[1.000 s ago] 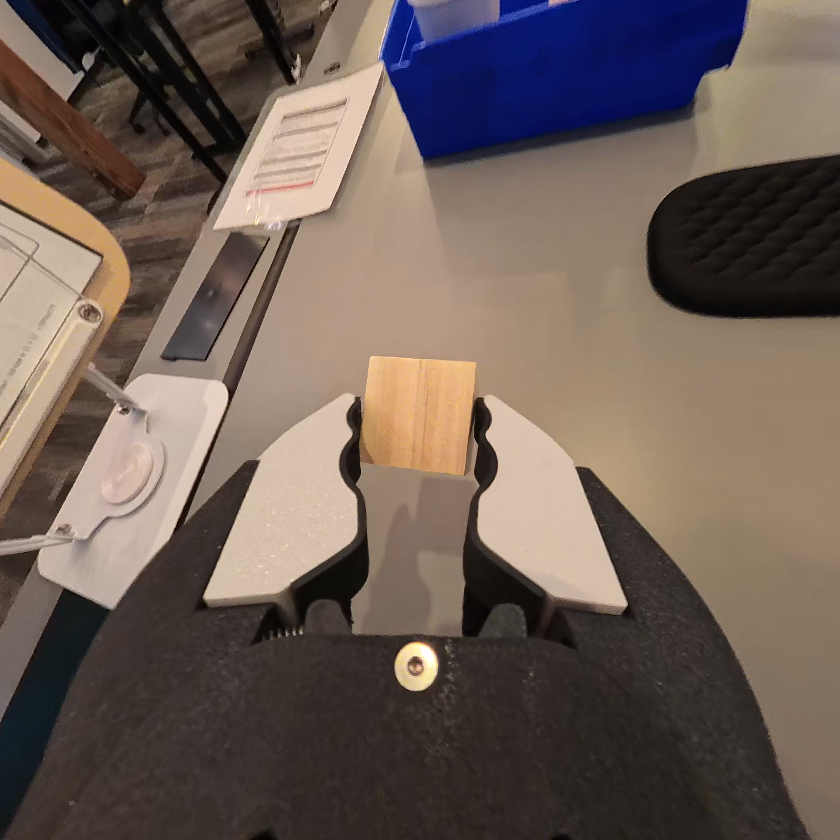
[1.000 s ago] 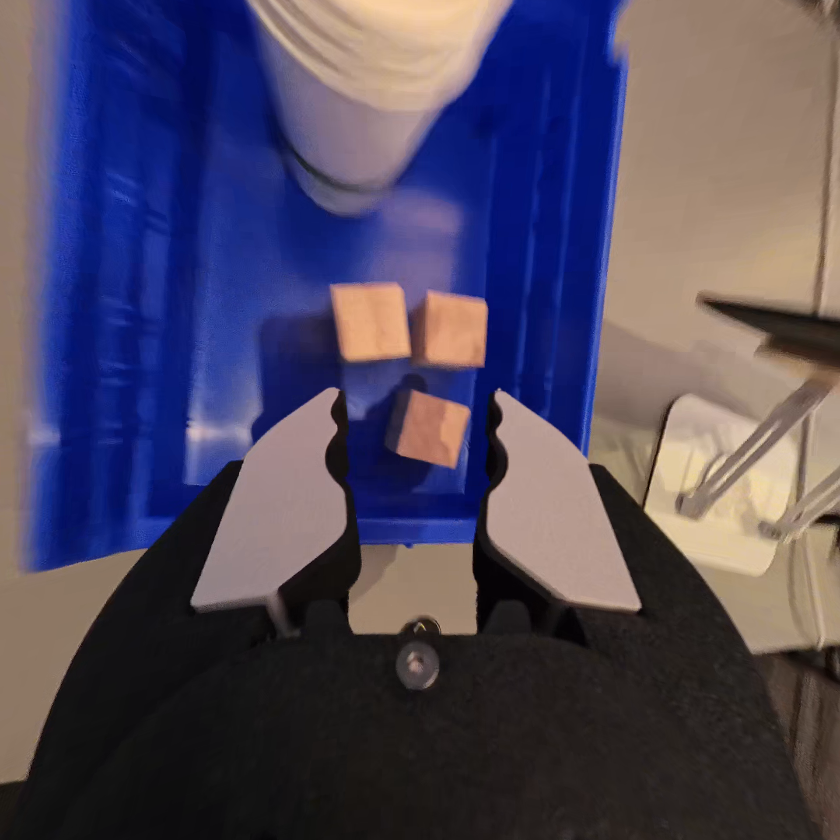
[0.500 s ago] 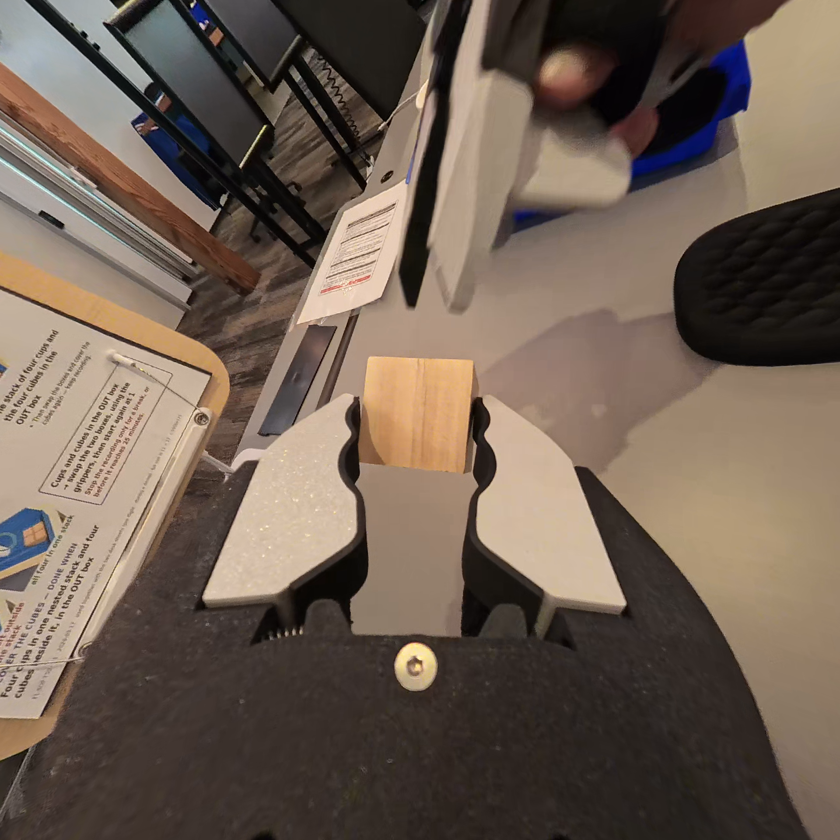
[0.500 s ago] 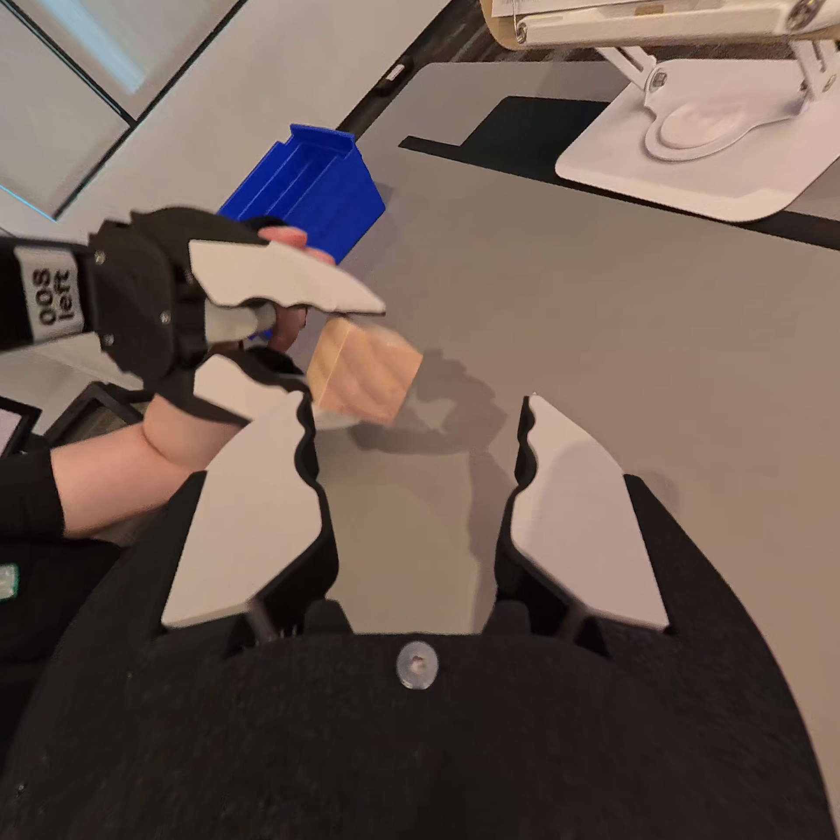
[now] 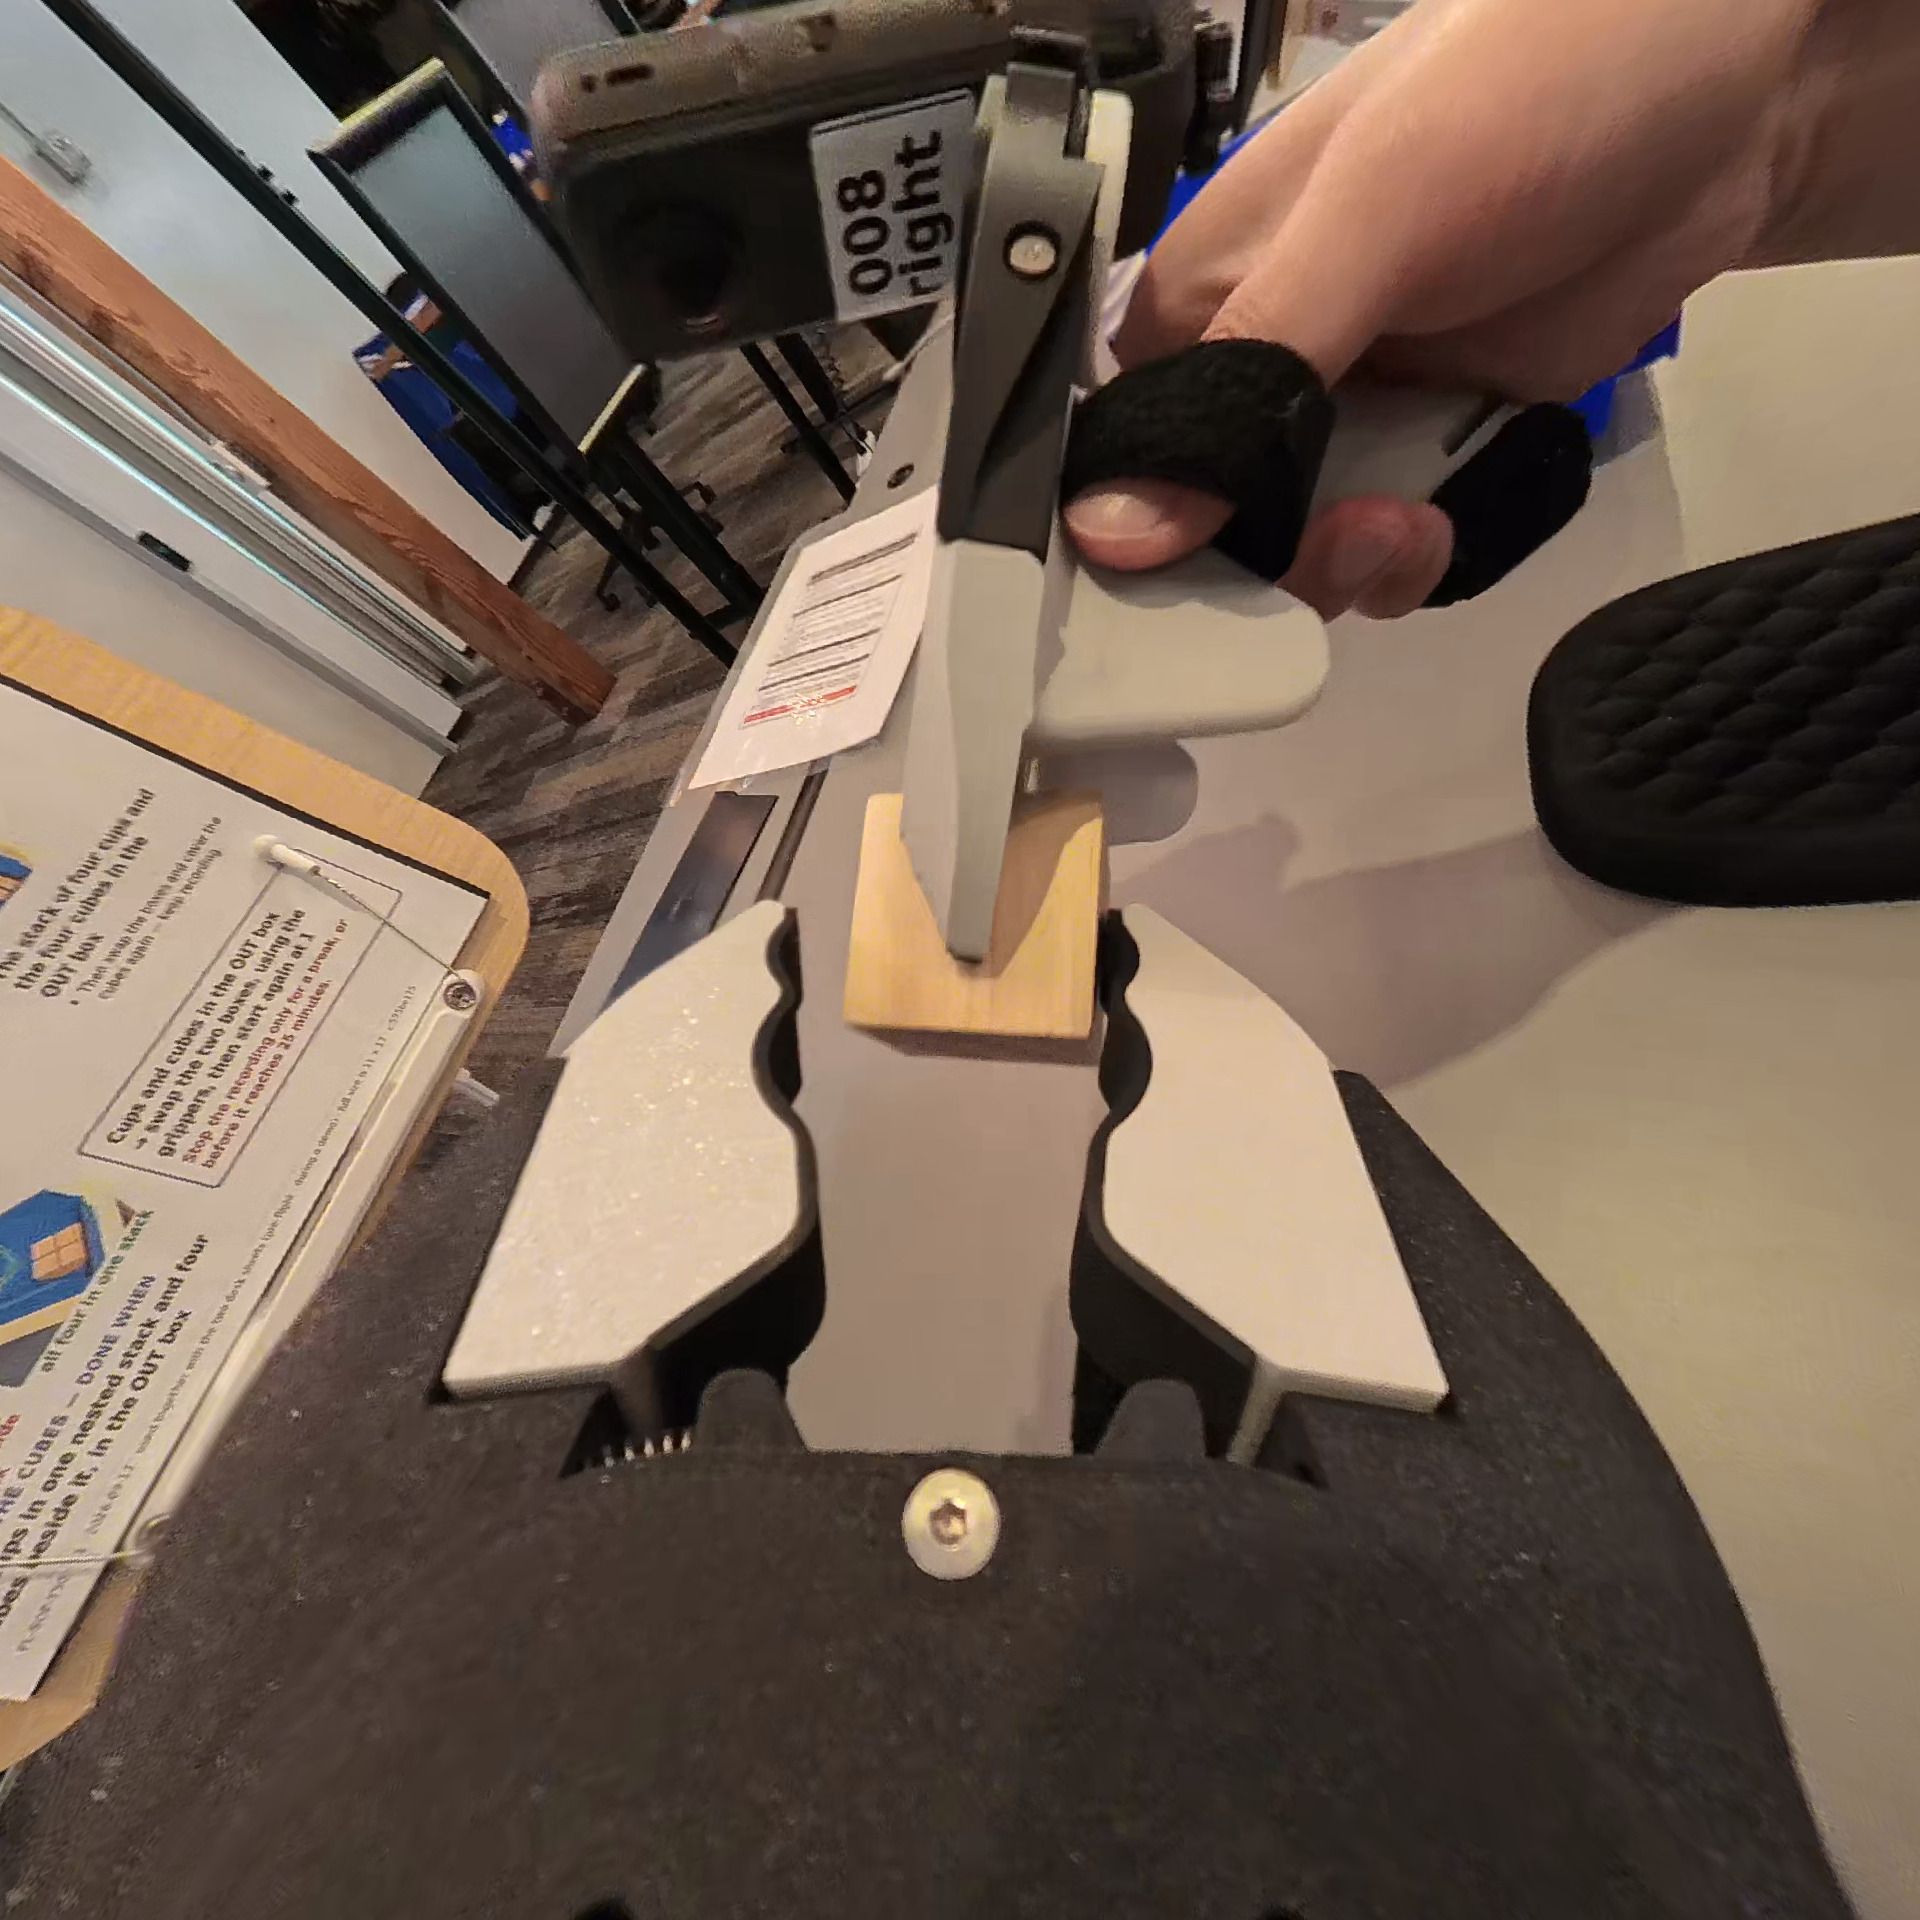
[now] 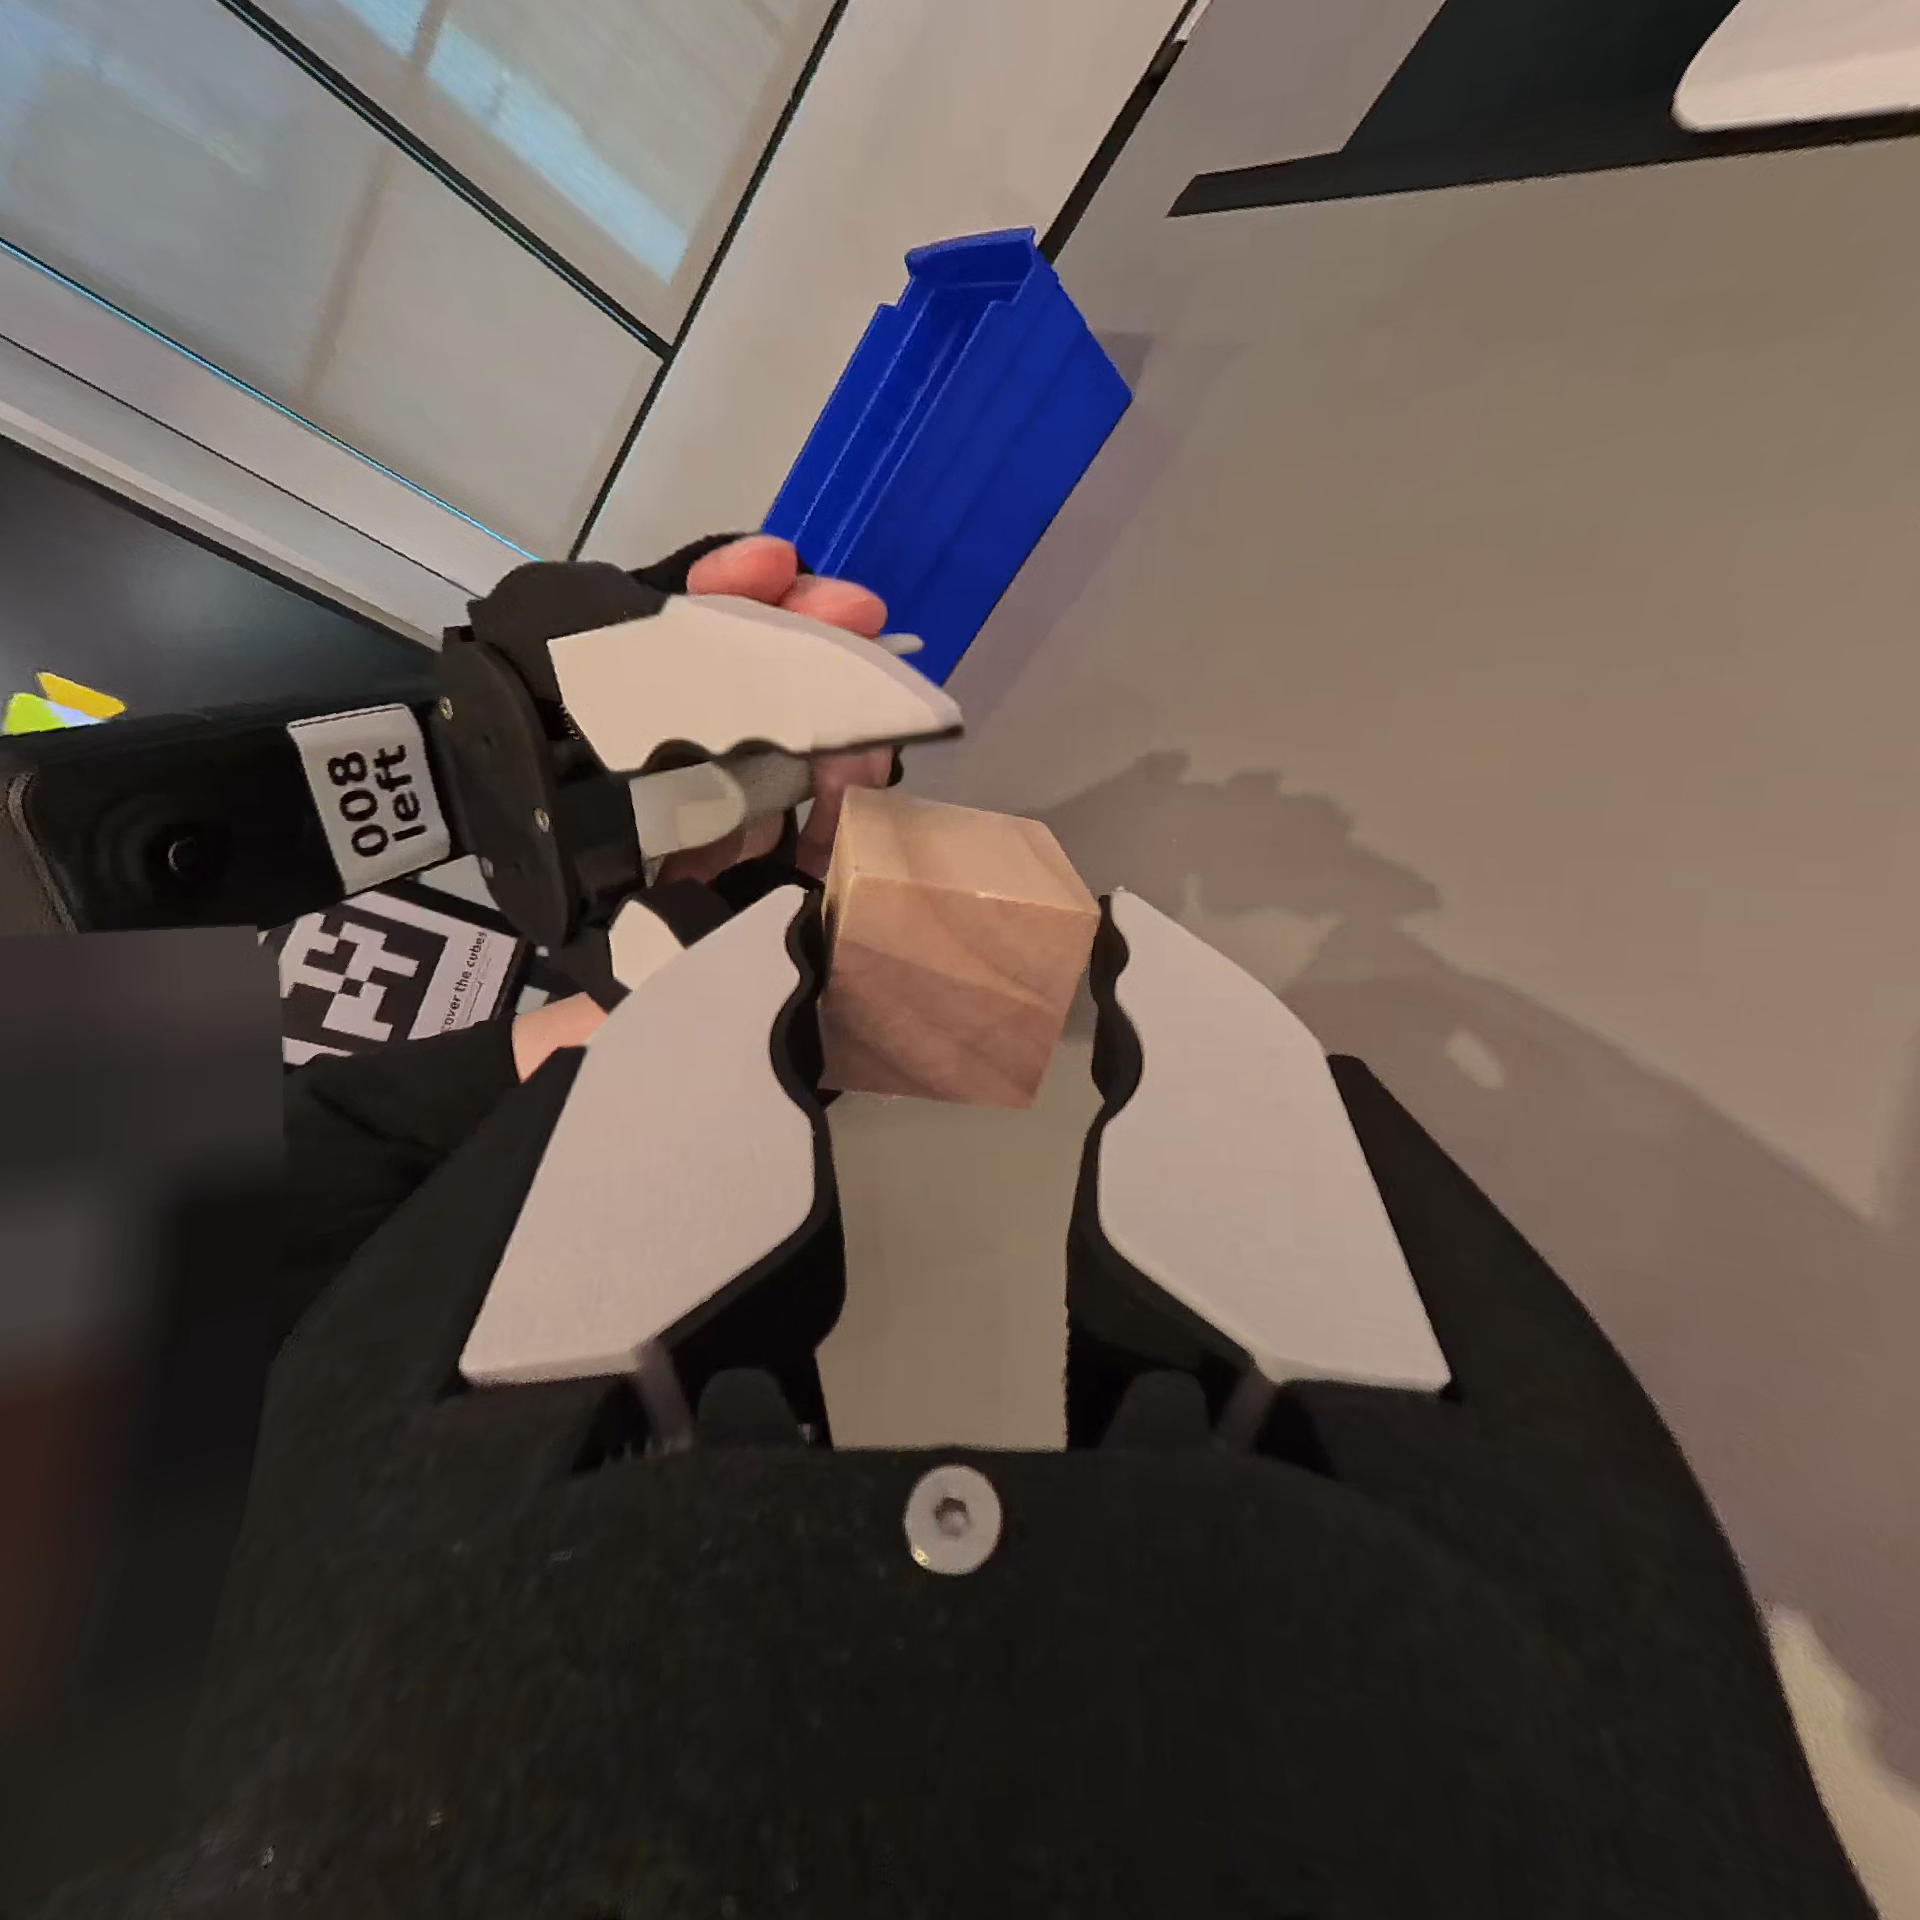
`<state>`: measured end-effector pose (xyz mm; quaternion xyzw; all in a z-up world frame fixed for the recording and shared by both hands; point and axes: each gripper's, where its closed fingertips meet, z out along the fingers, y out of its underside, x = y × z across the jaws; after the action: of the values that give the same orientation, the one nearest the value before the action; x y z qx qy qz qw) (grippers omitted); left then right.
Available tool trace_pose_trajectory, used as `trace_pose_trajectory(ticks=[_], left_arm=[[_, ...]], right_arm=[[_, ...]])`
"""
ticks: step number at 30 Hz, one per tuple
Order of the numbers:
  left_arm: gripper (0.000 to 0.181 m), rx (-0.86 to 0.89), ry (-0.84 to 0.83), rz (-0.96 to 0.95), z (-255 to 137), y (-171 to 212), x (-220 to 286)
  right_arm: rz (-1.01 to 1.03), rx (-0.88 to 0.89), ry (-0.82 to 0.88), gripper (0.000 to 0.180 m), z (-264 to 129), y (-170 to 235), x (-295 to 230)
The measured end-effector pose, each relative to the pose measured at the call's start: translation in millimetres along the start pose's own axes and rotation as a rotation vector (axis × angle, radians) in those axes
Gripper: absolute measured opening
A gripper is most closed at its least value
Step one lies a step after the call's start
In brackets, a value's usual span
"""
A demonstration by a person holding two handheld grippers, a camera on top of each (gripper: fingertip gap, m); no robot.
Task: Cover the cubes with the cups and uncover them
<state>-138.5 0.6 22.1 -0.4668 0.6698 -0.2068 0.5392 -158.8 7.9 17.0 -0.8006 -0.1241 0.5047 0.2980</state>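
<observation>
A wooden cube (image 5: 1039, 956) is held in the air above the grey table (image 5: 1558, 1247). My right gripper (image 6: 951, 914) is shut on the cube (image 6: 956, 977), with both fingers pressed on its sides. In the left wrist view it comes down from above, and one of its fingers (image 5: 966, 810) lies across the cube's top. My left gripper (image 5: 951, 925) stands around the same cube, slightly open, with a thin gap at its left finger. It also shows in the right wrist view (image 6: 862, 810), with its upper finger clear of the cube. No cups are in view.
A blue bin (image 6: 935, 457) stands on the table beyond the cube. A black quilted pad (image 5: 1745, 717) lies at the right. An instruction board (image 5: 208, 1039) on a wooden stand is at the left edge. A paper sheet (image 5: 831, 644) lies at the table's far left.
My right gripper left the blue bin, swung over to the left gripper and shut on the cube. My left gripper rose with the cube, and its fingers have spread slightly.
</observation>
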Motion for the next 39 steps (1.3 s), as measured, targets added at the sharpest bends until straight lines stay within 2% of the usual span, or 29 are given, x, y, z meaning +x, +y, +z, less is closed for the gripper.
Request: trace_pose_trajectory(ticks=[4,6,9,12,15,19,24,33,39], left_arm=[[0.056,0.007,0.013,-0.033,-8.3,-3.6,-1.7],[0.055,-0.007,0.028,-0.05,-13.6,-1.6,-3.3],[0.055,-0.046,0.005,-0.059,-19.4,5.3,-12.6],[0.056,-0.059,-0.024,-0.087,-23.5,5.5,-21.4],[0.056,-0.031,-0.017,-0.104,-27.8,-1.1,-22.6],[0.055,-0.025,-0.033,-0.113,-34.5,-3.2,-28.3],[0.053,-0.006,-0.058,-0.128,-45.1,-4.4,-36.8],[0.052,0.004,-0.103,-0.137,-55.3,-3.1,-48.6],[0.05,0.002,-0.11,-0.126,-56.6,-2.4,-49.5]], right_arm=[[-0.107,0.046,0.117,0.049,-47.9,-4.0,-1.3],[-0.192,0.044,0.307,0.049,-96.1,-4.8,10.2],[-0.24,-0.026,0.709,0.049,-196.4,5.1,46.1],[-0.127,-0.139,1.058,0.049,-298.7,35.6,87.1],[0.033,-0.257,1.136,0.049,-345.0,82.0,120.0],[0.186,-0.383,1.155,0.049,-361.4,136.6,157.5],[0.225,-0.523,1.177,0.049,-357.9,171.4,189.2],[0.224,-0.665,1.246,0.049,-360.6,188.5,209.7],[0.213,-0.658,1.244,0.049,-361.0,194.3,215.6]])
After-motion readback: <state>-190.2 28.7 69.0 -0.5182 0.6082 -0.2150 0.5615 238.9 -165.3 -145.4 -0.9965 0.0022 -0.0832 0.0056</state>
